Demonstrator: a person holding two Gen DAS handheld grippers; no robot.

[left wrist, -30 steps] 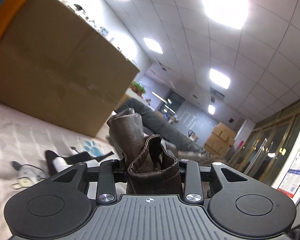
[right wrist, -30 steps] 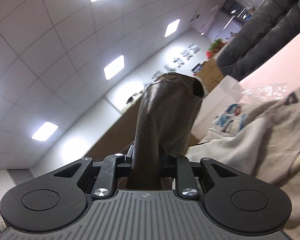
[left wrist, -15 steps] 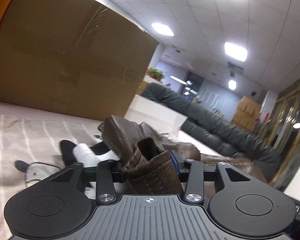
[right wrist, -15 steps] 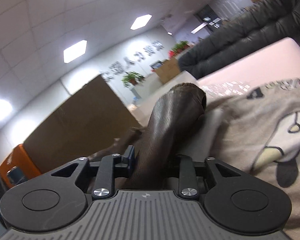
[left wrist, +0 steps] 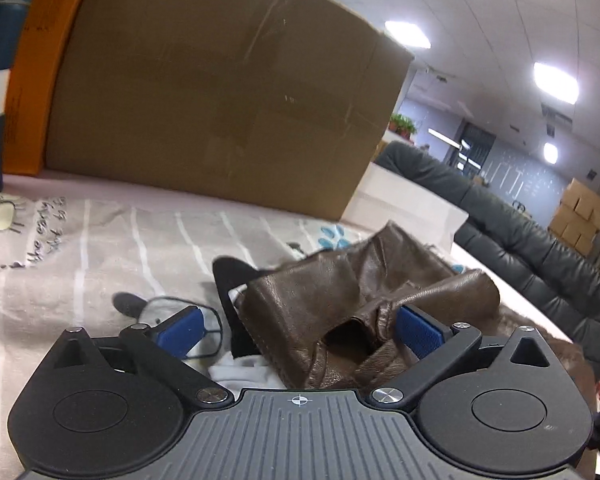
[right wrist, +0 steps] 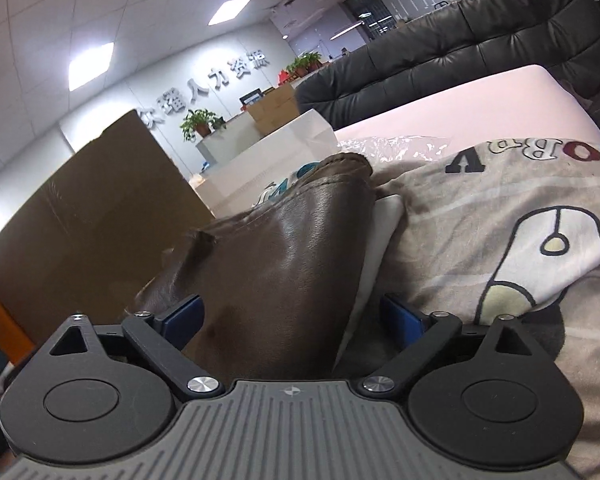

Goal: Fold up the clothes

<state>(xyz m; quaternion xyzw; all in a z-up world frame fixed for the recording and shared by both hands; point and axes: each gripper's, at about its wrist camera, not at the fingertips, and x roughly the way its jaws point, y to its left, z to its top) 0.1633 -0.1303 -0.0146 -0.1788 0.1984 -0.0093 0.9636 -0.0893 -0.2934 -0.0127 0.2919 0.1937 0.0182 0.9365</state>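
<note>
A brown leather garment (left wrist: 340,300) lies crumpled on the printed grey bedsheet (left wrist: 80,264). My left gripper (left wrist: 298,326) is open, its blue pads spread wide on either side of a fold of the leather. In the right wrist view the same brown leather garment (right wrist: 284,264) lies flat between the spread fingers of my right gripper (right wrist: 294,314), which is open too. A white cloth (right wrist: 374,236) lies under the leather's right edge.
A large cardboard box (left wrist: 220,100) stands close behind on the bed, with an orange box (left wrist: 36,80) to its left. A black and white garment (left wrist: 236,280) lies beside the leather. A black sofa (right wrist: 460,52) stands beyond the pink mattress edge (right wrist: 480,108).
Both grippers came down to the bed with the leather garment and opened, letting it go. It now lies on the sheet instead of hanging up from the jaws.
</note>
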